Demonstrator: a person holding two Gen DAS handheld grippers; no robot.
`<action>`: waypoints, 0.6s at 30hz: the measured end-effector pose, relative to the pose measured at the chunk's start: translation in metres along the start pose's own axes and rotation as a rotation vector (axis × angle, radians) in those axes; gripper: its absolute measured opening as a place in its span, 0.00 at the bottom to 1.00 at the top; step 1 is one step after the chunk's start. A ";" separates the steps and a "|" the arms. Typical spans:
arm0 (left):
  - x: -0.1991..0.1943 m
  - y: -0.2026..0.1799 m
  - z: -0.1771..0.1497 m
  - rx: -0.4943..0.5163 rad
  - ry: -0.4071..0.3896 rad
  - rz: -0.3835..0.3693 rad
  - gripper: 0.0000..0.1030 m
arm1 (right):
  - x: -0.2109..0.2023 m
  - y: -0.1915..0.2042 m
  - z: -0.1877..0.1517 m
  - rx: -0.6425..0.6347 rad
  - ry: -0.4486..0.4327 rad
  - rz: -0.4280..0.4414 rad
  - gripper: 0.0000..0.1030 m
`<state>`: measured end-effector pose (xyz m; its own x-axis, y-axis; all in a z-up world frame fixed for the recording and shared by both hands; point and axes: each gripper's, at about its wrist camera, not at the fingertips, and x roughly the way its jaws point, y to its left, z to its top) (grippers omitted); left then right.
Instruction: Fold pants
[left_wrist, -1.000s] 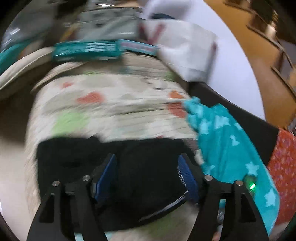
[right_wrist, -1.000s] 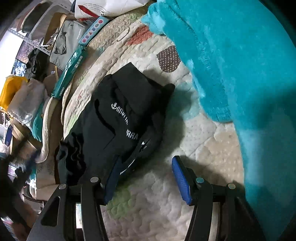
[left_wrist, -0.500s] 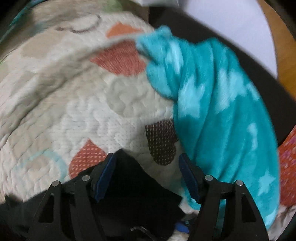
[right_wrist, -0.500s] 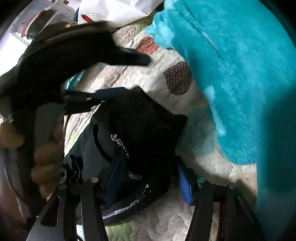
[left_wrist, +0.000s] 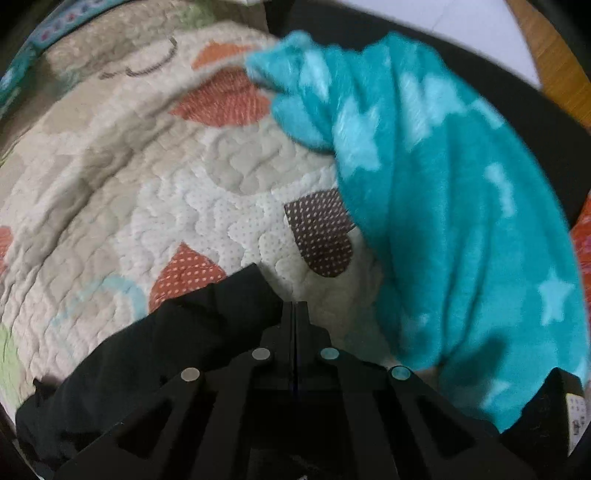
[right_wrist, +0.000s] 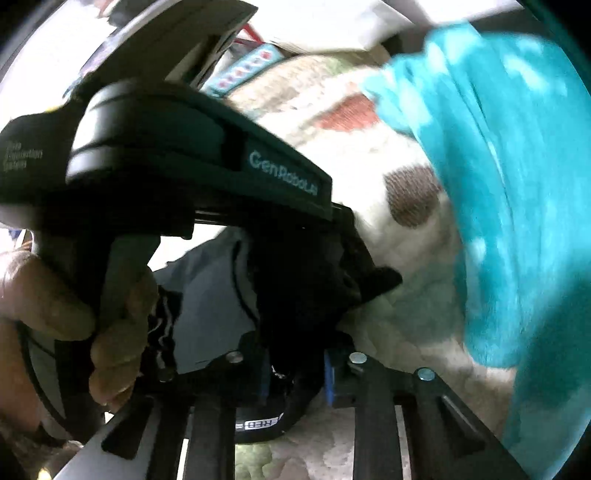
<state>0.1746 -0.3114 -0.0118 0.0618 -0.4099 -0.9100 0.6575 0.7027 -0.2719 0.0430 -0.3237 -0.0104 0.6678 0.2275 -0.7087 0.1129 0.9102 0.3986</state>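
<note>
The black pants (left_wrist: 155, 347) lie bunched on a quilted cream bedspread (left_wrist: 177, 199) with coloured patches. My left gripper (left_wrist: 294, 314) is shut, fingers pressed together at the pants' right corner; the cloth reaches the fingers but the pinch itself is hidden. In the right wrist view the pants (right_wrist: 295, 280) fill the middle, and my right gripper (right_wrist: 295, 373) has closed on a thick fold of them. The left gripper's black body (right_wrist: 207, 162) and the hand holding it cross the right wrist view just above the pants.
A teal fleece blanket with pale stars (left_wrist: 443, 206) lies bunched on the right of the bedspread, close to both grippers; it also shows in the right wrist view (right_wrist: 517, 177). A teal patterned strip (left_wrist: 44, 48) runs along the far left edge. An orange fabric (left_wrist: 581, 243) sits at far right.
The left gripper moved forward over the pants to their right corner and shut. The right gripper moved in onto the pants and narrowed around a fold.
</note>
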 end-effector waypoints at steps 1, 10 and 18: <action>-0.009 0.001 -0.003 -0.010 -0.020 -0.009 0.00 | -0.003 0.006 0.001 -0.022 -0.011 0.005 0.20; -0.096 0.048 -0.037 -0.196 -0.228 -0.111 0.00 | -0.041 0.057 -0.003 -0.196 -0.080 0.060 0.19; -0.129 0.082 -0.065 -0.299 -0.322 -0.198 0.44 | -0.047 0.115 -0.041 -0.531 -0.141 -0.075 0.19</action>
<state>0.1718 -0.1630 0.0628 0.2174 -0.6788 -0.7014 0.4380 0.7100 -0.5514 -0.0052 -0.2153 0.0447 0.7683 0.1396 -0.6246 -0.1978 0.9799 -0.0243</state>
